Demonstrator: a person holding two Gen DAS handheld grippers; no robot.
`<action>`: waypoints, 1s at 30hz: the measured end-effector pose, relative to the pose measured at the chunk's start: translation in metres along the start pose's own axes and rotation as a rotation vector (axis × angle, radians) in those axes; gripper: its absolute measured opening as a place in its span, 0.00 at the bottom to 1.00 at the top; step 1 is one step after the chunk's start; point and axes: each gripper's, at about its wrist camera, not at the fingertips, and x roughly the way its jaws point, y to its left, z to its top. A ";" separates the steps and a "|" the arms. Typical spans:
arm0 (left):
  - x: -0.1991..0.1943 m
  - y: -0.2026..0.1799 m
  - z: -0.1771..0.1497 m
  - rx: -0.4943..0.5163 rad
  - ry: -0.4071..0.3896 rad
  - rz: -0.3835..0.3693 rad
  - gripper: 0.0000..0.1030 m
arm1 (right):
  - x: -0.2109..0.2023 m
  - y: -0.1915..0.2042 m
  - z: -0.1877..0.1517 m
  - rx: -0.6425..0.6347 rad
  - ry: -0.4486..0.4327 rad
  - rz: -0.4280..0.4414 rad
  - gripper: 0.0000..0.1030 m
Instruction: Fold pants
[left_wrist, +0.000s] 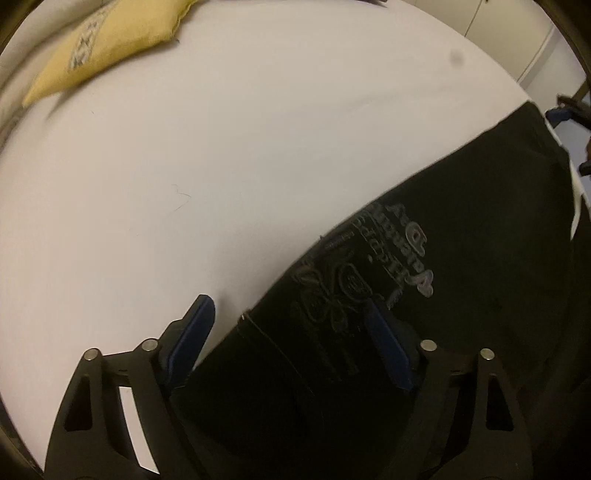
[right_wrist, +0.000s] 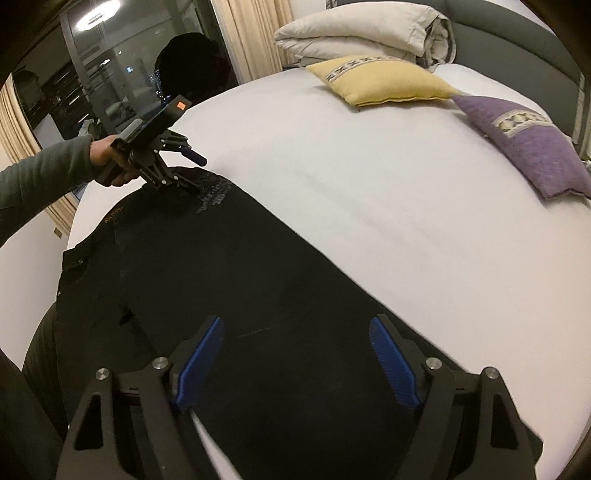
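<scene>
Black pants (right_wrist: 229, 280) with a grey printed logo (left_wrist: 384, 258) lie flat along the near edge of a white bed (right_wrist: 369, 192). My left gripper (left_wrist: 291, 314) is open just above the logo end of the pants; it also shows in the right wrist view (right_wrist: 197, 175), held by a hand. My right gripper (right_wrist: 295, 332) is open over the other end of the pants, with blue pads (right_wrist: 391, 358) spread wide and nothing between them. Part of the right gripper shows at the far right of the left wrist view (left_wrist: 569, 107).
A yellow cushion (right_wrist: 380, 79), a purple cushion (right_wrist: 524, 140) and a rolled white duvet (right_wrist: 365, 33) lie at the head of the bed. The yellow cushion (left_wrist: 107, 40) also shows in the left wrist view. A window and curtain (right_wrist: 251, 33) stand beyond the bed.
</scene>
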 end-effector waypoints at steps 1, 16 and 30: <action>0.003 0.006 0.003 -0.015 0.002 -0.025 0.76 | 0.004 -0.004 0.003 0.000 0.004 0.005 0.81; 0.013 -0.008 0.013 0.041 -0.075 0.030 0.08 | 0.039 -0.026 0.024 -0.029 0.070 -0.033 0.80; -0.056 -0.046 -0.044 0.180 -0.419 0.289 0.08 | 0.081 -0.032 0.050 -0.115 0.174 0.015 0.57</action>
